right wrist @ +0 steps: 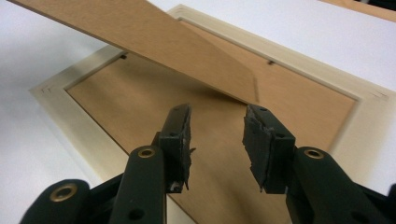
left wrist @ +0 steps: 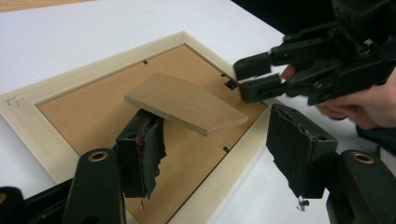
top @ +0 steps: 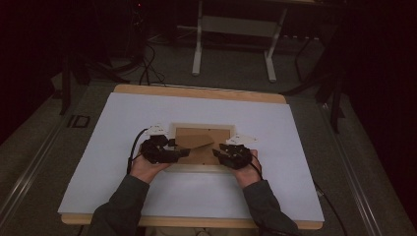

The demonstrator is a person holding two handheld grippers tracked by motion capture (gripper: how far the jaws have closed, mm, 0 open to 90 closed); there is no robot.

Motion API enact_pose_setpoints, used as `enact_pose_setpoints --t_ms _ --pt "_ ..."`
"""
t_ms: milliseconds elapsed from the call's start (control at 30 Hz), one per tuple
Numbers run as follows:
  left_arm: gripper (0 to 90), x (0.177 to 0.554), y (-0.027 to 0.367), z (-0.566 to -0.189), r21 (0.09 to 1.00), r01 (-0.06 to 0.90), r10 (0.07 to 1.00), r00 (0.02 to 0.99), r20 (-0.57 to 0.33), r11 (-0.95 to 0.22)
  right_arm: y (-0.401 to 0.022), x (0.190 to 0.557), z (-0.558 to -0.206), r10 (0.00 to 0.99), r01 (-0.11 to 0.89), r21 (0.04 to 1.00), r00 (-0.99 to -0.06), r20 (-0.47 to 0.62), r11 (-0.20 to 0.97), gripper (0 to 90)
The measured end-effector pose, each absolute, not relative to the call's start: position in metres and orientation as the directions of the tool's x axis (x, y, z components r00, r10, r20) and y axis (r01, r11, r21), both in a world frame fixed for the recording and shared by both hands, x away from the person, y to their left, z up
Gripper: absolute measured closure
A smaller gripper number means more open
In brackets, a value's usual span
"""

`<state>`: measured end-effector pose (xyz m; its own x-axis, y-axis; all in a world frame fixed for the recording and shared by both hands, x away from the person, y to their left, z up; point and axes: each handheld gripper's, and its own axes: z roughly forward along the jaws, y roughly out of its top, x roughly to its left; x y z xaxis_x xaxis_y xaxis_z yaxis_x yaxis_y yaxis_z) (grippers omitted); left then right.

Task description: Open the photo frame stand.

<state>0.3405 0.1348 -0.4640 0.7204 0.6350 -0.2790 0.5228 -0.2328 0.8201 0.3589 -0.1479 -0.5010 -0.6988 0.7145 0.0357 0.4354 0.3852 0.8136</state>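
Here my left gripper (left wrist: 212, 154) stood wide open with nothing pinched: one jaw sat under the raised easel stand (left wrist: 187, 102), the other outside the frame's pale rim. My right gripper (right wrist: 217, 144) was also open and empty, jaws parted over the brown backing board (right wrist: 140, 107). The picture frame (top: 202, 168) lay face down at the middle of the white table sheet (top: 123, 118), between my two hands, its stand tilted up off the backing.
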Motion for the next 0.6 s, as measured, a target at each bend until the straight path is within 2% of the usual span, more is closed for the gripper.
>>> enact_pose_setpoints --t_ms 133,333,600 --pt "38.5 0.342 0.135 -0.463 0.818 0.533 0.633 0.715 -0.298 -0.217 -0.134 0.364 -0.503 0.705 0.432 0.806 -0.708 0.026 0.404 58.5" --pt "38.5 0.343 0.134 -0.459 0.818 0.531 0.634 0.716 -0.293 -0.221 -0.118 0.37 -0.506 0.708 0.425 0.795 -0.706 -0.007 0.432 47.9" --pt "38.4 0.345 0.133 -0.459 0.813 0.535 0.632 0.717 -0.295 -0.228 -0.108 0.376 -0.503 0.717 0.409 0.802 -0.696 -0.034 0.435 47.8"
